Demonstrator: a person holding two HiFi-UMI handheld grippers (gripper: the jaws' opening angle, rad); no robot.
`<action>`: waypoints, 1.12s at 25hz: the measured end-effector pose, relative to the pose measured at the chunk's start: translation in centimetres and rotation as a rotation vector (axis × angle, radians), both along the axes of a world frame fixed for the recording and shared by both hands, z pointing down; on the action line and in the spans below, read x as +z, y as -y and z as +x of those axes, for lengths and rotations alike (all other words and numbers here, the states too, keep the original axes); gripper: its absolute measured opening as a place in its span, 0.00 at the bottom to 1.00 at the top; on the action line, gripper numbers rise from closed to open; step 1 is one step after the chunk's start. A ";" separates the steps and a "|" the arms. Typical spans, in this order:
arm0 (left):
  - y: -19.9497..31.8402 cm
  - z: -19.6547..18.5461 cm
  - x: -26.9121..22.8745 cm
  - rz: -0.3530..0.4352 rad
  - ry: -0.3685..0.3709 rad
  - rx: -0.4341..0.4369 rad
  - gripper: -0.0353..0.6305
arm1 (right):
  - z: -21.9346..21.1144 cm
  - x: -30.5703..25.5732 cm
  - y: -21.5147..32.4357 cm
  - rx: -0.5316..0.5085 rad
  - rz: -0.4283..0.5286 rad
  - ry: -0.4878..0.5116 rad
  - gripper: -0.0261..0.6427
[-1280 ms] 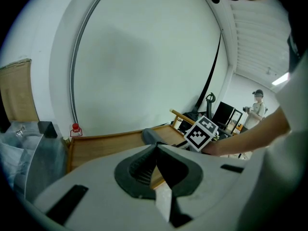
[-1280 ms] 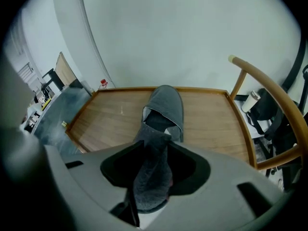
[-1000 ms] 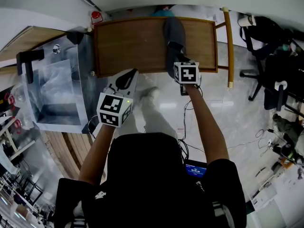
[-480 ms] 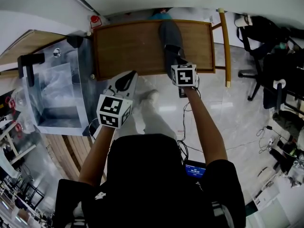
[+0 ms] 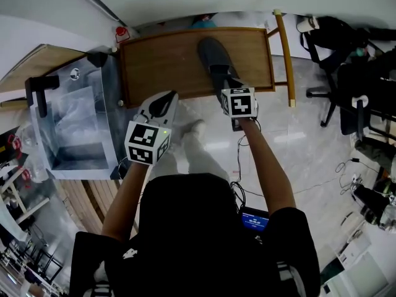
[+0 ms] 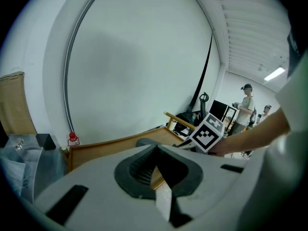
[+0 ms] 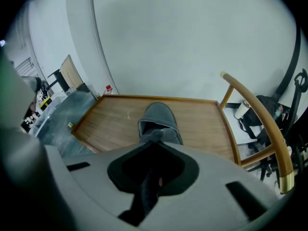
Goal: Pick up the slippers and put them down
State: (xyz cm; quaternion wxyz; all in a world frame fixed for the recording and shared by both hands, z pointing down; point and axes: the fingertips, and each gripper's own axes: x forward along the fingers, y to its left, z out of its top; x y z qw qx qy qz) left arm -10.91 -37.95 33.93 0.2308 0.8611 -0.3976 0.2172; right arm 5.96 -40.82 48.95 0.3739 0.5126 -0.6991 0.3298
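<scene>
A dark grey slipper [image 5: 213, 57] lies over the wooden table [image 5: 161, 60], its toe pointing away from me and a little to the left. My right gripper [image 5: 229, 83] is shut on the slipper's heel. In the right gripper view the slipper [image 7: 159, 118] runs out ahead of my right gripper [image 7: 153, 149], with grey fabric pinched between the jaws, which have just been closing on it. My left gripper [image 5: 162, 106] hovers at the table's near edge. In its own view my left gripper [image 6: 156, 149] has its tips together and holds nothing. I see one slipper only.
A clear plastic bin [image 5: 74, 122] stands left of the table. A wooden rail [image 5: 283, 60] with a brass tip runs along the table's right side. Chairs and bags [image 5: 346, 73] crowd the far right. A small red object [image 5: 122, 31] sits at the table's back left corner.
My right gripper has come up slightly with the slipper's heel, and the slipper's toe has swung to the left. The left gripper has stayed where it was.
</scene>
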 end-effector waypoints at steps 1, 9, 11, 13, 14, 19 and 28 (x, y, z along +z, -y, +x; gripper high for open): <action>0.0 0.1 -0.2 0.004 -0.003 0.006 0.06 | 0.1 -0.3 -0.3 0.004 0.003 -0.001 0.06; -0.6 0.8 -2.2 0.028 -0.030 0.054 0.06 | 0.4 -3.4 -2.3 0.044 0.031 0.023 0.06; -0.8 0.9 -2.8 0.033 -0.040 0.063 0.06 | 0.2 -4.5 -2.8 0.051 0.047 0.030 0.06; -1.0 1.0 -3.3 0.041 -0.041 0.073 0.06 | 0.0 -5.6 -3.2 0.057 0.066 0.038 0.06; -1.1 1.0 -3.5 0.046 -0.041 0.078 0.06 | -0.2 -6.1 -3.4 0.061 0.076 0.043 0.06; -1.9 0.9 -4.9 0.071 -0.053 0.108 0.06 | -1.1 -8.8 -4.4 0.089 0.122 0.063 0.06; -4.1 -0.5 -7.3 0.111 -0.078 0.151 0.06 | -2.8 -13.2 -7.0 0.131 0.202 0.067 0.06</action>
